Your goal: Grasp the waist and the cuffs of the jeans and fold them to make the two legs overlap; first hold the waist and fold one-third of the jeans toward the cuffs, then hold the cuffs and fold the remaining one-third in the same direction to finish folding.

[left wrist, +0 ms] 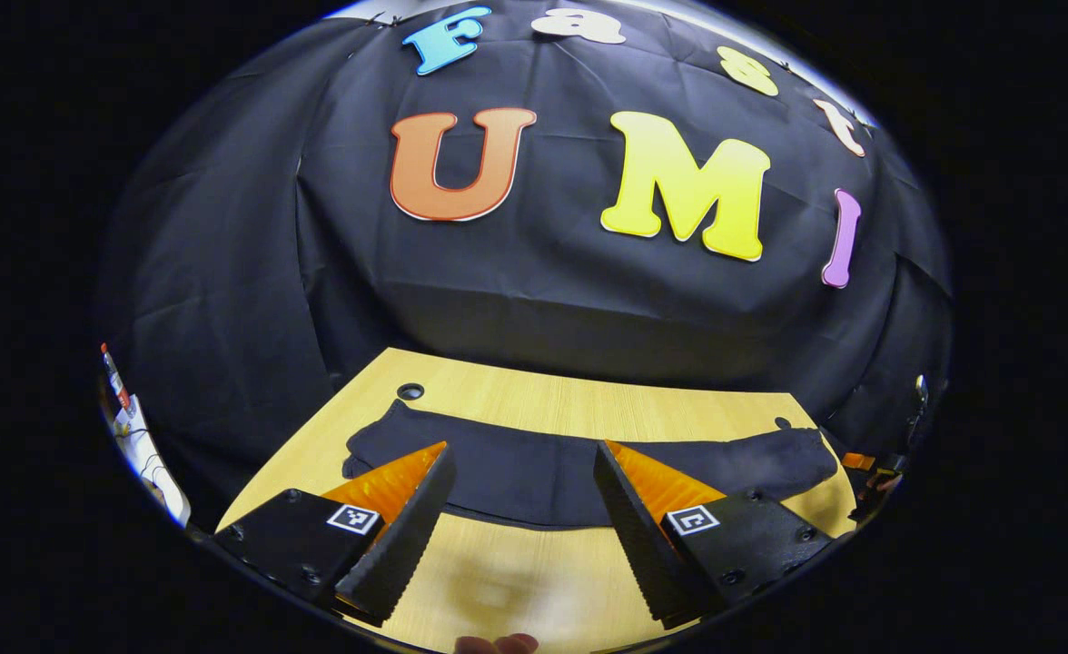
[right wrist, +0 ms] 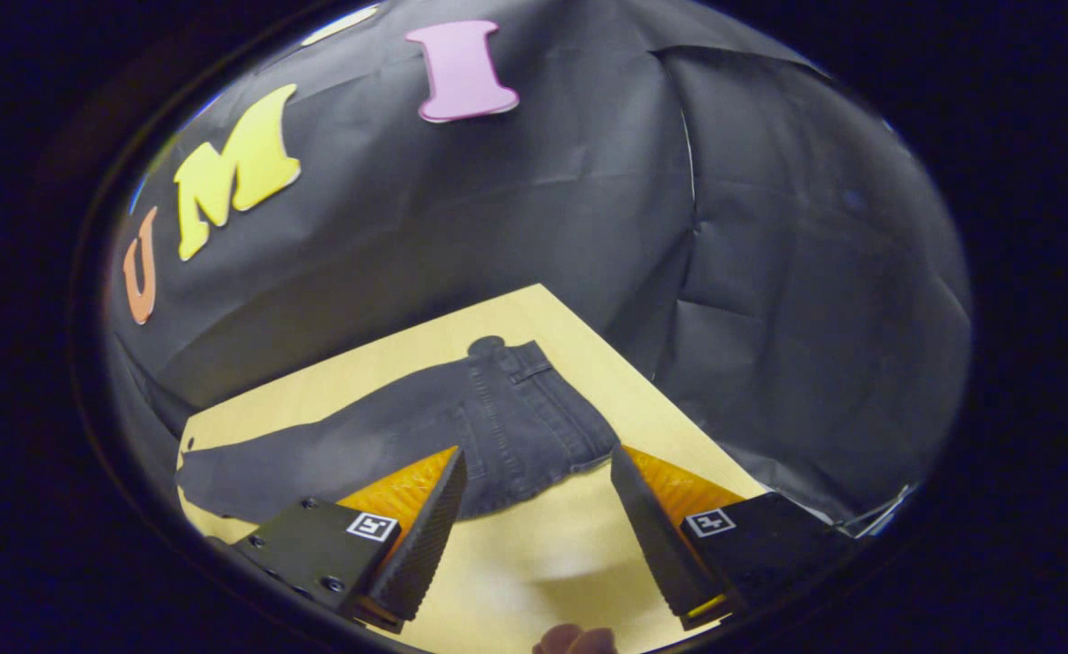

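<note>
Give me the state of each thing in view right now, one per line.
Jeans: lying flat and stretched out on the table, not yet folded in thirds, not gripped.
Waist: flat on the table near the right gripper, untouched.
Left gripper: open, holding nothing, above the table facing the jeans.
Right gripper: open, holding nothing, just short of the waist.
Table: bare wood around the jeans.

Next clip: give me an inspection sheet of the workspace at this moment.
Surface: wooden table, round hole near its far edge.
Job's things: dark jeans lying flat along the table, waist toward the right gripper, not yet folded.
Clutter: nothing seen.
Grippers: left gripper open above the legs; right gripper open before the waist; neither touching cloth.
Cables: nothing clearly seen.
Surroundings: black cloth wall behind and beside the table.
</note>
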Tool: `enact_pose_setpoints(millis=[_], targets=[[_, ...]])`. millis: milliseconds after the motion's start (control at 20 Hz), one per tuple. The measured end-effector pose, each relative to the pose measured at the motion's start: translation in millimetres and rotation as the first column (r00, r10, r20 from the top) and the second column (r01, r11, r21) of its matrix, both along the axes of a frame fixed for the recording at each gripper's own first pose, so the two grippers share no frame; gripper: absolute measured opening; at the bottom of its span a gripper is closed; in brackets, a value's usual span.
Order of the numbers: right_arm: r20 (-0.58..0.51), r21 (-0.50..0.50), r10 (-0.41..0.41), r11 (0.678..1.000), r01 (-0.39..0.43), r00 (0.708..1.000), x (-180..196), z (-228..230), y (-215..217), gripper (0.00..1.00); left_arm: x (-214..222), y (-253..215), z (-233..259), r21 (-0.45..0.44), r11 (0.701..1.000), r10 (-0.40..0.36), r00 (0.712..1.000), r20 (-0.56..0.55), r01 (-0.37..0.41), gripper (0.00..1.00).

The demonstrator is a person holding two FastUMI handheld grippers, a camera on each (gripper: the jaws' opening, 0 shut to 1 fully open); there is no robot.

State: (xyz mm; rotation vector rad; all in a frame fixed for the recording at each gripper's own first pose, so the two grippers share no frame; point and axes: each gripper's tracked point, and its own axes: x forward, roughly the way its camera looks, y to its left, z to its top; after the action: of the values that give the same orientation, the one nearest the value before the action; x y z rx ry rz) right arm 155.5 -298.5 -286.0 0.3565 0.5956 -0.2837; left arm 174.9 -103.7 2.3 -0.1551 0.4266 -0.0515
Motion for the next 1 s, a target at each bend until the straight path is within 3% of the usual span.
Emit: enact_pose_setpoints(millis=[350,650,800,950,1000], targets=[[-0.034,-0.013,-0.003,1.0,0.003,0.999,37.5,-52.0,-24.7,0.99,-4.7,-5.1,-14.4,0.014,0.999,0.033,0.997,-0.073,-0.032,0.99],[-0.029,0.088,0.022,0.996,-0.019,0.999,38.8,-54.8,-9.9,0.82,-5.9,-2.5,-18.6,-0.005,0.999,0.047,0.994,-0.094,-0.048,0.99],[-0.039,0.153,-0.004,0.988,0.01,0.999,42.7,-56.5,-3.4,0.49,-7.7,2.1,-19.1,-0.025,0.997,0.065,0.994,-0.093,-0.067,0.99],[-0.059,0.106,0.003,0.994,0.003,0.998,41.8,-49.8,-7.0,0.23,-18.7,19.8,-14.1,-0.036,0.995,0.093,0.992,-0.08,-0.096,0.99],[-0.064,0.087,0.005,0.996,0.0,0.998,40.9,-42.9,-7.9,0.18,-22.0,26.9,-13.1,-0.04,0.993,0.105,0.992,-0.075,-0.108,0.99]])
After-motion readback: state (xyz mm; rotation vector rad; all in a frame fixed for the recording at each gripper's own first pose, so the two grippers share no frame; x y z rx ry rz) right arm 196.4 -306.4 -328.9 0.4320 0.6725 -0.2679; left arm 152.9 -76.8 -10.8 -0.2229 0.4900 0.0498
